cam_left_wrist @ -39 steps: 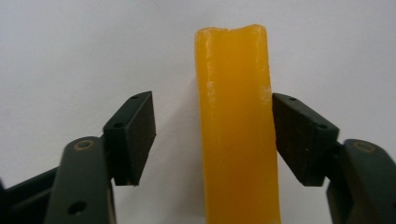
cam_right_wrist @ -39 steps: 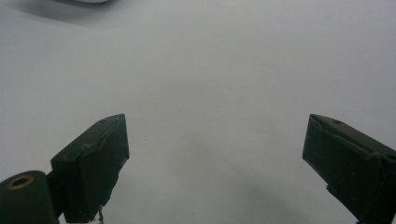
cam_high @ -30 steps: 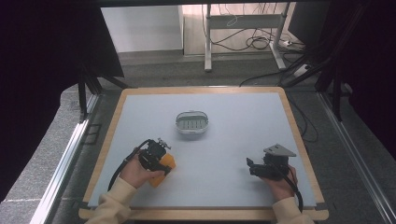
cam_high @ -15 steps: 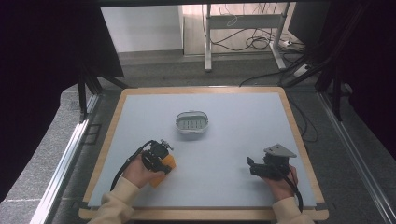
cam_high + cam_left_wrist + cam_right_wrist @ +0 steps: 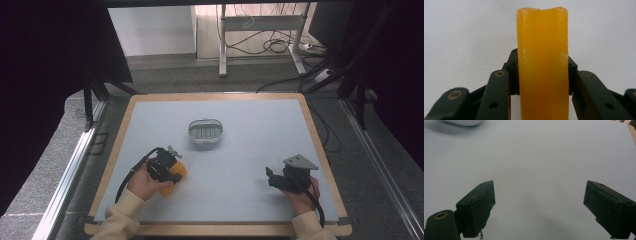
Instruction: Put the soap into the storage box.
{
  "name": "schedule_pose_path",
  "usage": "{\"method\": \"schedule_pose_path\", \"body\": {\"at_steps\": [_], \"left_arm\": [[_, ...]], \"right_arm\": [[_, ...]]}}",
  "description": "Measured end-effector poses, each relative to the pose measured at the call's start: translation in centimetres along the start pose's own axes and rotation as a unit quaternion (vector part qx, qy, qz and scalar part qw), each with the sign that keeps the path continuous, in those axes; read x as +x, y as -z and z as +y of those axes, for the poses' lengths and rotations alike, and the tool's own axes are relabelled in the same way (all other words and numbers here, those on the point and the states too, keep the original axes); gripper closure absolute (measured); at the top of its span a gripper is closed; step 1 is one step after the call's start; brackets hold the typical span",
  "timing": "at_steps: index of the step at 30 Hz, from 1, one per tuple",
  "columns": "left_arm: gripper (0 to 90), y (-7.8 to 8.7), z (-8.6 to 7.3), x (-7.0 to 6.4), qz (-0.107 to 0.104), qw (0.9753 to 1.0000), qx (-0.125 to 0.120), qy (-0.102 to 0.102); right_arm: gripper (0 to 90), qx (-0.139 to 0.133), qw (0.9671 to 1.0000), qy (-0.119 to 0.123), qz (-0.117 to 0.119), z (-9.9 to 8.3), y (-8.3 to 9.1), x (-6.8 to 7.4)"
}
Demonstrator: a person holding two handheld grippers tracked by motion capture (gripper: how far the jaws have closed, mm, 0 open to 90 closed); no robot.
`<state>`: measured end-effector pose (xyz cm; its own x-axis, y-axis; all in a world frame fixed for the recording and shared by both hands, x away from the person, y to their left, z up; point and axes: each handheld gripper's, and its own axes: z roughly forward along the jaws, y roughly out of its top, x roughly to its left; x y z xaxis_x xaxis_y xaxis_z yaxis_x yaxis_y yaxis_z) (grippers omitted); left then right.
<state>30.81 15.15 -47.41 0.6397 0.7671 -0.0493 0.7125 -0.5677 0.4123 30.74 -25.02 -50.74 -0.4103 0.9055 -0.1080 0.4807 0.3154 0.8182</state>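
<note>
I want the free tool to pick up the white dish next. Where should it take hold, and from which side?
Probably the near rim of the white dish, approached from above by the open right tool. The dish is a shallow oval with an upright wall and sits apart from everything; one jaw inside and one outside should pinch it.

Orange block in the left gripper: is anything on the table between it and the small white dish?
Nothing visible. The orange block is clamped in the left gripper, and the mat between it and the white dish is bare. The right gripper sits open, well off to the other side.
</note>
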Motion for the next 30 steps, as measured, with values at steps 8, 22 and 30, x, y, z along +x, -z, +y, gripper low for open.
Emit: {"method": "schedule_pose_path", "body": {"at_steps": [8,22,30], "left_arm": [[62.2,1.7,0.2,0.2,-0.029,0.9993,-0.025,-0.006],[62.3,2.7,1.1,1.3,-0.051,0.9983,-0.017,-0.024],[62.3,3.4,1.6,1.4,-0.053,0.9977,-0.013,-0.041]], "right_arm": [[10.5,-0.001,1.0000,-0.004,0.002,0.0,0.1,0.0],[10.5,0.005,1.0000,-0.002,0.002,-0.1,0.0,0.0],[10.4,0.006,0.9999,-0.008,0.000,-0.2,0.0,-0.2]]}}
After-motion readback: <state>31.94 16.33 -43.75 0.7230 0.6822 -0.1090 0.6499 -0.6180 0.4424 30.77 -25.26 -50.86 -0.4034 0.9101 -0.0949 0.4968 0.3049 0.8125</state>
